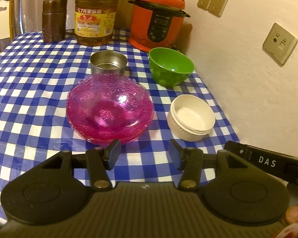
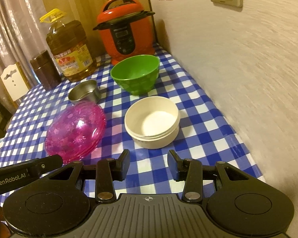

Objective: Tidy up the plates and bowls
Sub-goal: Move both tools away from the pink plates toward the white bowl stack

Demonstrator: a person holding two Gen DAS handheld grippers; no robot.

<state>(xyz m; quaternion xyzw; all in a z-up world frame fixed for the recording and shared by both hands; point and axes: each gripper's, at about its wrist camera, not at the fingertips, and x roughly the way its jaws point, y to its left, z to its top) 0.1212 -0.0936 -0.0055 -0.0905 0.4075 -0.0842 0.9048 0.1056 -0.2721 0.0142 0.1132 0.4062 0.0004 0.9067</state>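
Both grippers hang with jaws apart, gripping nothing: my left gripper (image 1: 144, 154) near the pink glass plates (image 1: 110, 111), my right gripper (image 2: 148, 165) near the white bowl (image 2: 152, 122). Farther back on the checked tablecloth (image 1: 29, 99) sit the green bowl (image 1: 170, 66) and steel cup (image 1: 108, 62), then the red cooker (image 1: 158, 17) and oil jug (image 1: 96, 13).
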